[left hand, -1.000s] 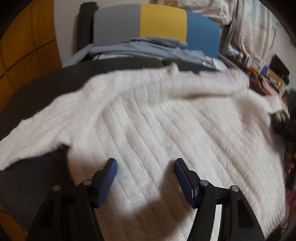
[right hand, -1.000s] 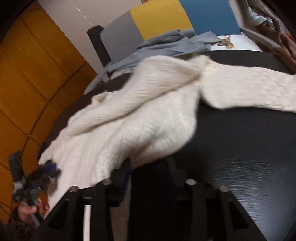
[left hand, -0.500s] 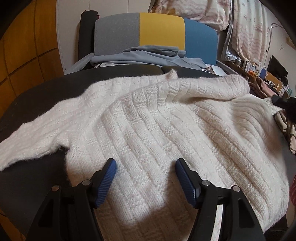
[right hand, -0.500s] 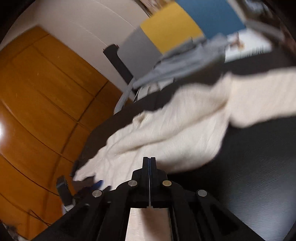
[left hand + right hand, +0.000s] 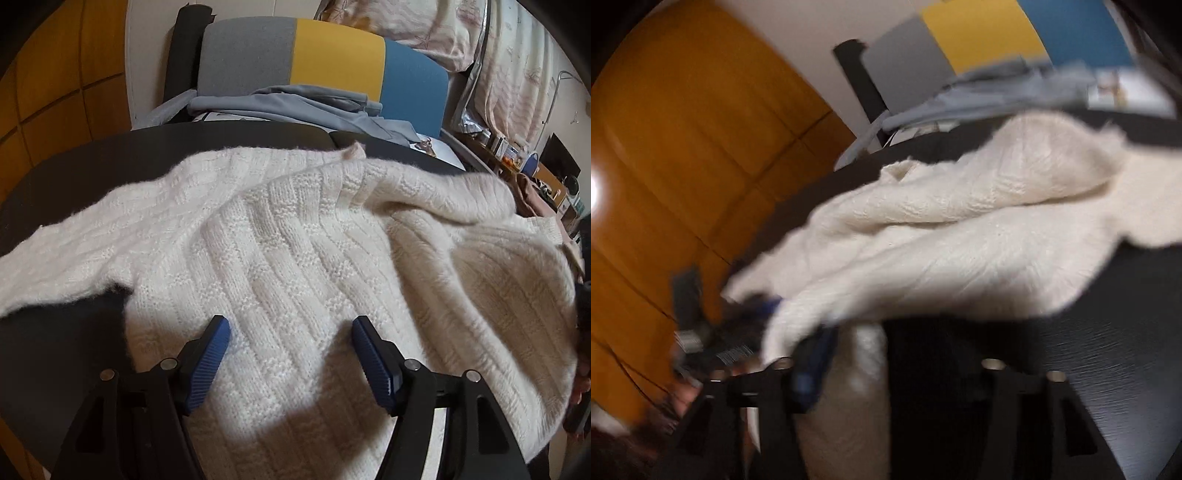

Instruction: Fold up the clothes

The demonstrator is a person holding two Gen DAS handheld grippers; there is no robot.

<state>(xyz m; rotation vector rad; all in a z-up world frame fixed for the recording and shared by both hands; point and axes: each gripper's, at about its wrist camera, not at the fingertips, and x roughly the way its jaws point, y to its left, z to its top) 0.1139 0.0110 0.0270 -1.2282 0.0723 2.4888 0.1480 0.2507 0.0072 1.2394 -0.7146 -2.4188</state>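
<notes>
1 white sweater [image 5: 295,258] lies spread on the dark table [image 5: 92,162]. Left gripper [image 5: 290,354] hovers wide open, empty. Right gripper [image 5: 897,369] — clamped 0.5 s ago — now seems open, though blurred; the hem is probably released.

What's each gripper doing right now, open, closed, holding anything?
Left gripper: open, holding nothing, above the cream knitted sweater.
Right gripper: open; picture blurred, sweater edge lies by one finger, no grip seen.
</notes>
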